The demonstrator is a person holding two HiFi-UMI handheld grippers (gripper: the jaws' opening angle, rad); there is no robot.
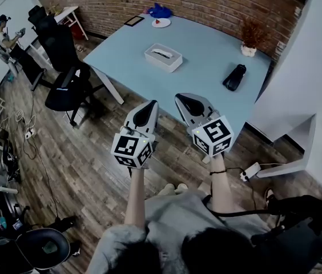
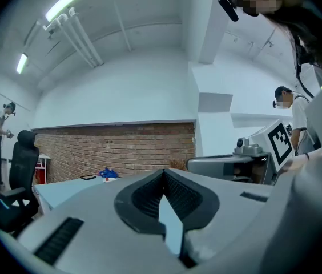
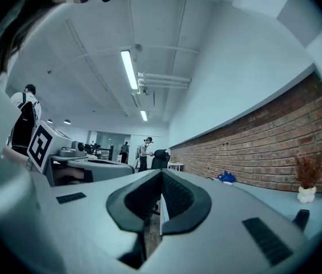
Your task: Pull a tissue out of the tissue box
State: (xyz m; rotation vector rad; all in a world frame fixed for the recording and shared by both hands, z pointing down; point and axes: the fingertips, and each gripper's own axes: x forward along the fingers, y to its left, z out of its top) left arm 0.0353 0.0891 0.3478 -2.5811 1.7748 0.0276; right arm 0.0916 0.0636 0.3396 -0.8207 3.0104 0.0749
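Observation:
The white tissue box (image 1: 162, 57) lies on the light blue table (image 1: 206, 50), with a tissue showing in its top slot. Both grippers are held level over the wooden floor, short of the table's near edge and well back from the box. My left gripper (image 1: 148, 111) (image 2: 162, 173) is shut with nothing between its jaws. Close beside it, my right gripper (image 1: 187, 103) (image 3: 161, 173) is also shut and empty. From the gripper views I see only the table's far end and the brick wall; the box is hidden behind the jaws.
On the table lie a black case (image 1: 234, 77), a small potted dry plant (image 1: 252, 37), a plate (image 1: 161, 22), a blue object (image 1: 160, 10) and a black frame (image 1: 133, 21). Black office chairs (image 1: 64, 61) stand left of the table. A person (image 1: 4, 34) stands far left.

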